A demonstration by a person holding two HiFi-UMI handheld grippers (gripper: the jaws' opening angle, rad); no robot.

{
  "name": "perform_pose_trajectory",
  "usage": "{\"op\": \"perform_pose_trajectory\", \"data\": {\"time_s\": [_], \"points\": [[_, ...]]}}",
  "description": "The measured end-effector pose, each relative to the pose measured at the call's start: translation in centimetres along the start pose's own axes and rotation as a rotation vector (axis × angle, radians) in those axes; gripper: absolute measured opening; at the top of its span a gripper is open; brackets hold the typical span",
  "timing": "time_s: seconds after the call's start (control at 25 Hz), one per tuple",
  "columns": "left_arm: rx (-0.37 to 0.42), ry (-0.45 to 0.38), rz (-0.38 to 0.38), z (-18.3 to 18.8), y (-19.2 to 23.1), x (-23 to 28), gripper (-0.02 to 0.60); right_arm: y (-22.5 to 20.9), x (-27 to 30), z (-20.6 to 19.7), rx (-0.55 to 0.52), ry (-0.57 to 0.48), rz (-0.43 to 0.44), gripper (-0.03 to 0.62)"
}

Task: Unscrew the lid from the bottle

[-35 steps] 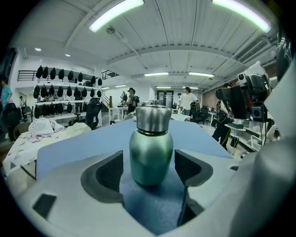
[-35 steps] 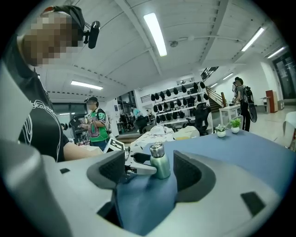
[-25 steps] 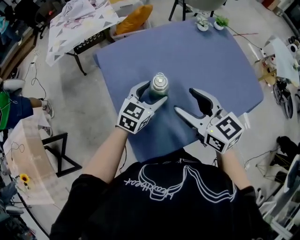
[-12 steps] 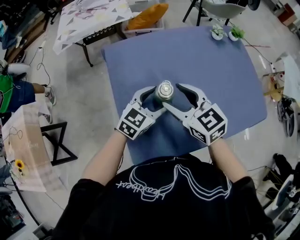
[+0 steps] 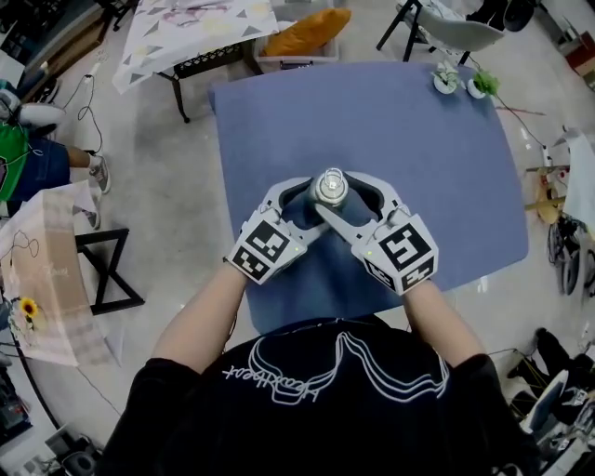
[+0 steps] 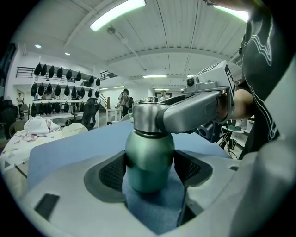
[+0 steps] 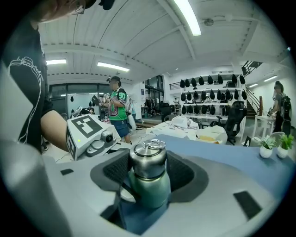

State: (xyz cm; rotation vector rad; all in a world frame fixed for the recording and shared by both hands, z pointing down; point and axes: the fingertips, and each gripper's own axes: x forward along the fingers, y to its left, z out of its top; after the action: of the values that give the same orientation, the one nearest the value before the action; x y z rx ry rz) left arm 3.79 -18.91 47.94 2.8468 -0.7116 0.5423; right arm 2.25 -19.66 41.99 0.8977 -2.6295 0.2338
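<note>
A green bottle (image 6: 149, 157) with a silver screw lid (image 5: 330, 186) stands upright on the blue table (image 5: 418, 149). My left gripper (image 5: 314, 198) comes in from the lower left and is shut on the bottle's green body (image 7: 150, 190), one pad on each side. From the lower right, my right gripper (image 5: 333, 191) reaches higher up and brackets the lid (image 7: 148, 159). Its jaws have just been closing, and both pads now lie against the lid's sides. In the left gripper view one right finger (image 6: 194, 111) rests on the lid (image 6: 147, 118).
Two small potted plants (image 5: 462, 82) sit at the table's far right corner. Beyond the far edge are an orange cushion (image 5: 307, 33) and a table with a patterned cloth (image 5: 195, 23). A black frame stand (image 5: 102, 270) is on the floor at the left.
My right gripper has swung in from the right of the bottle to the lid, and its jaws have narrowed onto it. The left gripper and bottle have kept still.
</note>
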Motion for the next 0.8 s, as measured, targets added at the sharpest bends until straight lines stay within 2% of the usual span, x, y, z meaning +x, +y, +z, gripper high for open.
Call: {"op": "perform_pose_trajectory", "data": {"time_s": [0.4,0.8], "points": [[0.000,0.001,0.014,0.12,0.07,0.00,0.330,0.13,-0.08,0.01,-0.061,0.012,0.107,0.252],[-0.008,0.023,0.031,0.21,0.11,0.10,0.330,0.27,-0.10,0.01,-0.158,0.038,0.345,0.252]]}}
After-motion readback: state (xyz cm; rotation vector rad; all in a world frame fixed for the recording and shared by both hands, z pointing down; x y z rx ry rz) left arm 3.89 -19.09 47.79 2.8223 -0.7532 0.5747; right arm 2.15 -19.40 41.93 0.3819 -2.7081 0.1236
